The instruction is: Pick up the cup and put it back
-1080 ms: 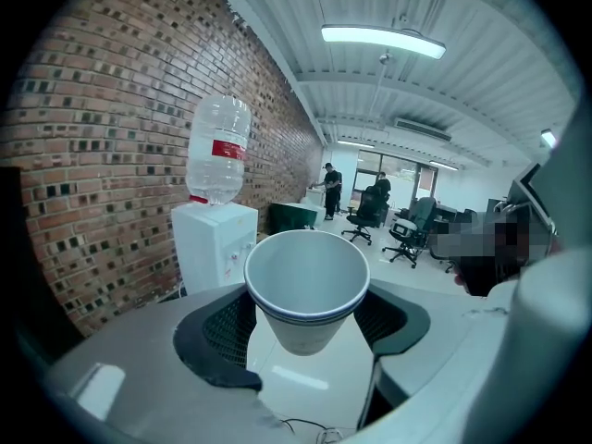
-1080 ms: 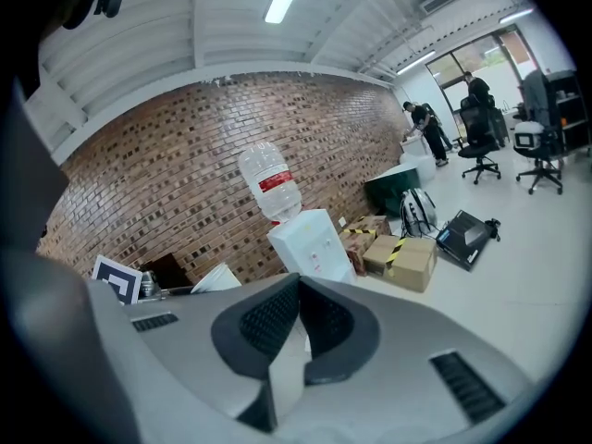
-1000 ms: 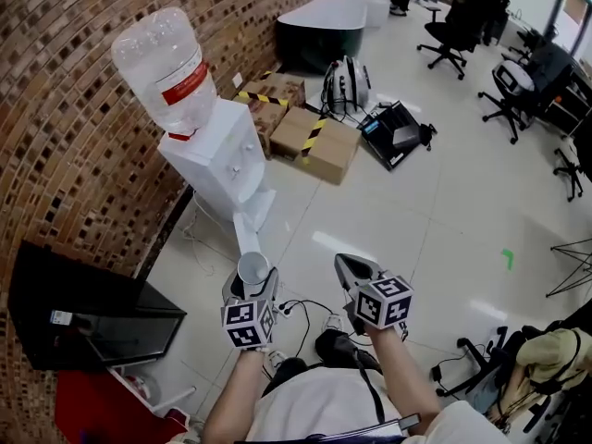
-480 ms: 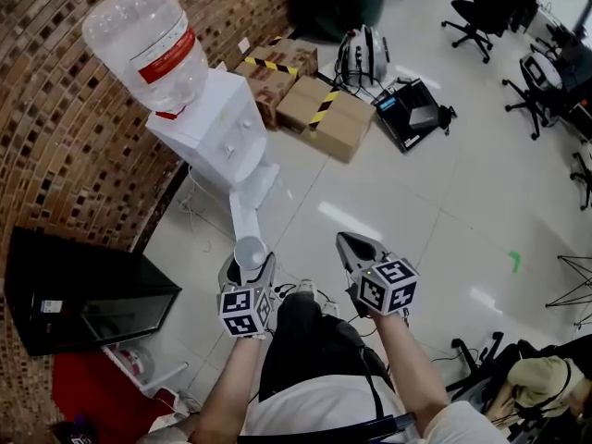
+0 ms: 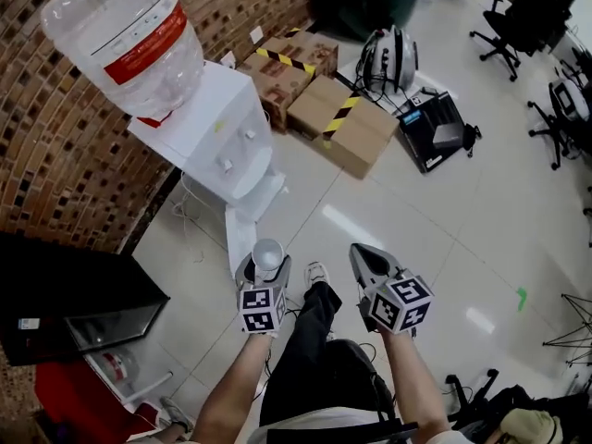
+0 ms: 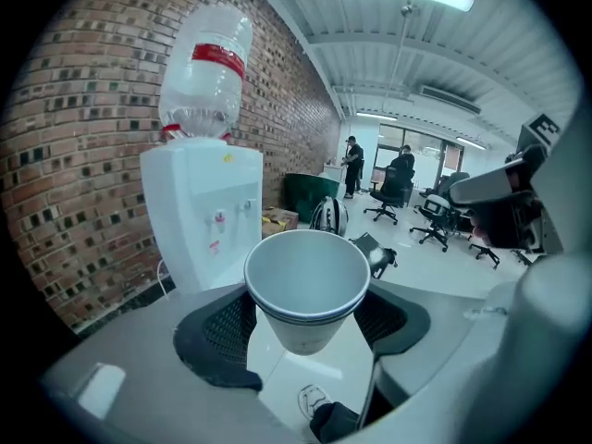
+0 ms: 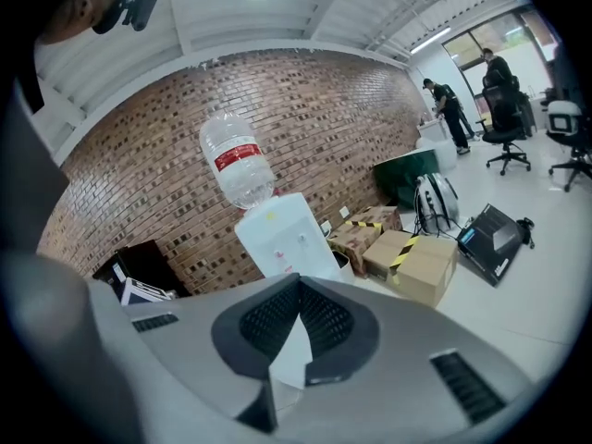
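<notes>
A white paper cup (image 5: 267,258) stood upright between the jaws of the left hand-held gripper (image 5: 265,268), whose dark pads clamped its lower wall. It was carried in mid-air above the tiled floor (image 5: 398,202), short of the white water dispenser (image 5: 222,141) that stood against the brick wall (image 5: 55,183). The right hand-held gripper (image 5: 369,257) hung just beside it, jaws closed tip to tip on nothing. The chief hazard appeared to be the cup itself. Its thin wall would likely buckle under a harder squeeze, while a slacker one could let it tip out of the pads. A doubled rim in the left gripper view suggested two nested cups, so the inner one, held by friction alone, might work loose if the gripper tilted. With no worktop beneath, any drop would end on the floor by the person's shoe (image 5: 316,273). Where the cup belonged could not be told, and a crooked approach to a narrow holder could crush the rim.
</notes>
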`<action>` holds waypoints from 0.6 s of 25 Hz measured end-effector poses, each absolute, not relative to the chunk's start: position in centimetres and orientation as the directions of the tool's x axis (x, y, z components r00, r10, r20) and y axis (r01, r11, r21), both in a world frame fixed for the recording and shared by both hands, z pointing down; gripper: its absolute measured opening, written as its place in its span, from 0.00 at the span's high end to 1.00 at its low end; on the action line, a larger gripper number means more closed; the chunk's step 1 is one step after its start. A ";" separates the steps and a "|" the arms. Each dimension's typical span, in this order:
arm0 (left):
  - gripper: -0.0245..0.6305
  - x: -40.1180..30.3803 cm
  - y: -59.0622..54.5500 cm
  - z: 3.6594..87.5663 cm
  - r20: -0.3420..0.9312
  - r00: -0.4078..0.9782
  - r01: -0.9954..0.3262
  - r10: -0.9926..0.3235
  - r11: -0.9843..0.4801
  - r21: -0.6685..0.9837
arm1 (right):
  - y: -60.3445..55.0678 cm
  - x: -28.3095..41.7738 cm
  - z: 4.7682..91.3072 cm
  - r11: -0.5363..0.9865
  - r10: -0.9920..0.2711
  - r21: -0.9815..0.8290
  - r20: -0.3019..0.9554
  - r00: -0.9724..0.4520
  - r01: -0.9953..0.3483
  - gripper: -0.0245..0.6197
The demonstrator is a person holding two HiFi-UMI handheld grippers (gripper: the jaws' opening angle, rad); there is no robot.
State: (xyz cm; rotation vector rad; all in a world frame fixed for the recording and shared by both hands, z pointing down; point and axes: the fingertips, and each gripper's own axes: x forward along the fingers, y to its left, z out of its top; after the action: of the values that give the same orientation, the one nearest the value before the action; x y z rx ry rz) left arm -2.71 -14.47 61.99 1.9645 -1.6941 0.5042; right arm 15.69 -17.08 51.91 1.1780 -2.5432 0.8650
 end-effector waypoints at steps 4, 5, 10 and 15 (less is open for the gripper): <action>0.45 -3.5 -20.2 69.0 0.564 0.146 -0.987 -0.813 -0.083 0.136 | -21.4 13.3 56.1 0.558 -0.591 -0.402 0.422 -0.687 -0.726 0.96; 0.45 -4.1 -21.6 70.8 0.561 0.136 -0.988 -0.816 -0.073 0.134 | -22.4 12.5 57.2 0.571 -0.586 -0.395 0.418 -0.694 -0.720 0.96; 0.45 -6.7 -27.2 80.1 0.561 0.074 -0.993 -0.824 -0.008 0.119 | -26.9 9.4 64.0 0.629 -0.539 -0.385 0.410 -0.736 -0.675 0.96; 0.45 -9.4 -31.1 90.5 0.572 0.004 -0.989 -0.820 0.082 0.125 | -29.6 7.1 72.4 0.667 -0.474 -0.408 0.412 -0.778 -0.623 0.96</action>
State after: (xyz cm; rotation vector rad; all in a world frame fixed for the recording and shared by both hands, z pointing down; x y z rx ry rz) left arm -9.42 -31.14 90.55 1.7805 -1.8586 0.4342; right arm 7.09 -29.61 72.40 0.8794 -2.6127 0.7873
